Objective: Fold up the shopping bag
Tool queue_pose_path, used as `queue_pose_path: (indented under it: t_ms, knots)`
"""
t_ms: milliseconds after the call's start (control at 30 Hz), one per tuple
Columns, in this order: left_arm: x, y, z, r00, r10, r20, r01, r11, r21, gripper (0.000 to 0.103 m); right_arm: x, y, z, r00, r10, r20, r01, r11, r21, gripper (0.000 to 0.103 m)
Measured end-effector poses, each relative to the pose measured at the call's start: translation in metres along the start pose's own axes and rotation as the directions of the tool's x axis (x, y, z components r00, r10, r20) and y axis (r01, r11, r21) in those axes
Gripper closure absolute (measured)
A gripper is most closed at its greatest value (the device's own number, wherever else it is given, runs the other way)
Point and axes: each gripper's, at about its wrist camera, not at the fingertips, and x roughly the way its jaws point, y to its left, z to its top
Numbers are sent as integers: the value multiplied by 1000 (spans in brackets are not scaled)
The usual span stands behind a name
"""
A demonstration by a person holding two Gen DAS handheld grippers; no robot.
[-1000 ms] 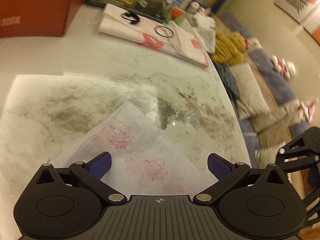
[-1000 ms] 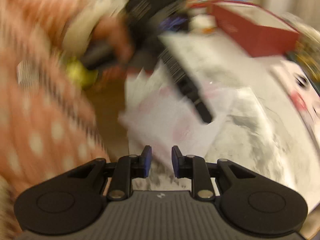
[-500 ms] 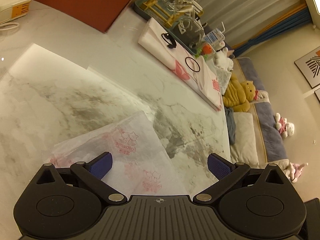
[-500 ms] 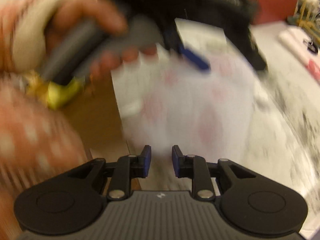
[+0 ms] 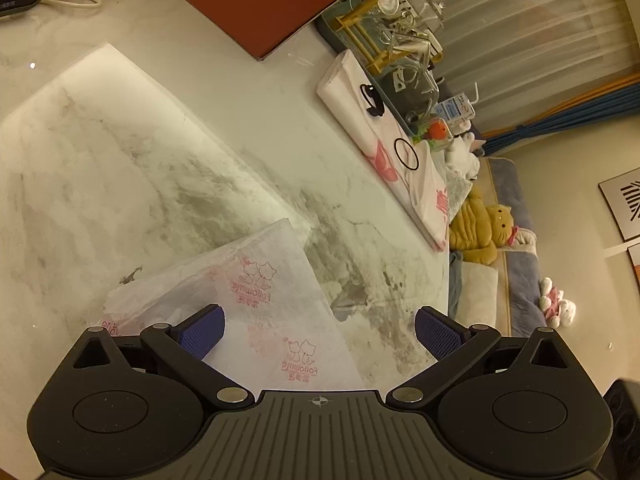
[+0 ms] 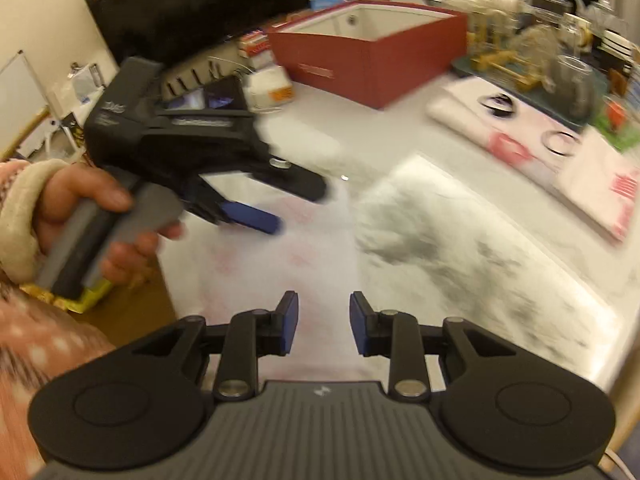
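A thin white shopping bag [image 5: 256, 304] with pink cat logos lies flat on the marble table [image 5: 120, 168], near its front edge. My left gripper [image 5: 318, 330] is wide open just above the bag, its left pad over the bag's edge, holding nothing. In the right wrist view the bag [image 6: 280, 268] shows blurred ahead of my right gripper [image 6: 323, 326]. That gripper is partly open with a small gap, and empty. The left gripper [image 6: 256, 204] also shows there, held in a hand above the bag's far left part.
A red box [image 5: 256, 4] stands at the back of the table. A folded white and pink bag [image 5: 392, 156] lies along the right edge, beside a tray of glassware [image 5: 396, 40]. Cushions and plush toys [image 5: 484, 228] lie beyond the table edge.
The left gripper has swung left and tilted, bringing the red box and the bag's left edge into view. The right gripper has opened a little and moved over the bag.
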Motion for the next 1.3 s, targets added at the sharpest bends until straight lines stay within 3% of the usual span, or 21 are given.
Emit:
queue_pose_path:
  t_ms: [200, 300, 400, 500, 567, 667, 800, 900, 933, 1000, 1067, 1100, 1200, 1300]
  knots:
    - [9, 2, 18, 999, -35, 8, 35, 999, 31, 1, 50, 35, -13, 991, -54, -120, 45, 996, -76, 76]
    - [17, -7, 24, 1000, -29, 8, 28, 995, 93, 1, 46, 43, -17, 985, -79, -153, 63, 992, -106, 75]
    - [29, -25, 26, 1000, 3, -21, 2, 982, 189, 1, 39, 42, -20, 981, -49, -190, 37, 997, -68, 74]
    - [26, -46, 24, 999, 9, -41, 2, 962, 274, 1, 24, 34, -17, 988, -11, -156, 12, 1000, 9, 75]
    - [18, -61, 21, 999, -16, -45, 30, 944, 329, 1, 10, 28, -10, 995, -51, -86, 52, 998, 18, 75]
    - [1, -88, 10, 998, 40, -53, -8, 869, 494, 1, 9, 20, -3, 990, -130, -56, 130, 992, -4, 74]
    - [1, -100, -17, 963, 261, -64, -144, 704, 696, 1, 34, 9, -3, 972, -213, -104, 213, 977, -9, 74]
    - [7, -93, -34, 939, 334, -78, -165, 641, 750, 1, 42, 9, -10, 960, -249, -129, 250, 968, -13, 72]
    - [8, -89, -34, 936, 344, -73, -177, 640, 748, 1, 40, 12, -13, 956, -261, -132, 261, 965, -20, 72]
    - [16, -82, -35, 918, 395, -41, -229, 610, 758, 1, 38, 17, -17, 948, -281, -152, 281, 960, -22, 70]
    - [23, -76, -37, 903, 429, -19, -249, 559, 791, 1, 35, 18, -20, 946, -271, -175, 278, 961, 12, 69]
    - [26, -75, -39, 900, 435, 9, -259, 519, 815, 0, 33, 19, -23, 948, -258, -184, 266, 964, 21, 66]
    - [28, -74, -36, 912, 409, 9, -237, 511, 826, 0, 30, 28, -29, 946, -234, -224, 238, 971, -8, 62]
    - [29, -74, -30, 929, 370, 11, -213, 511, 833, 0, 25, 30, -31, 952, -146, -268, 153, 988, 5, 62]
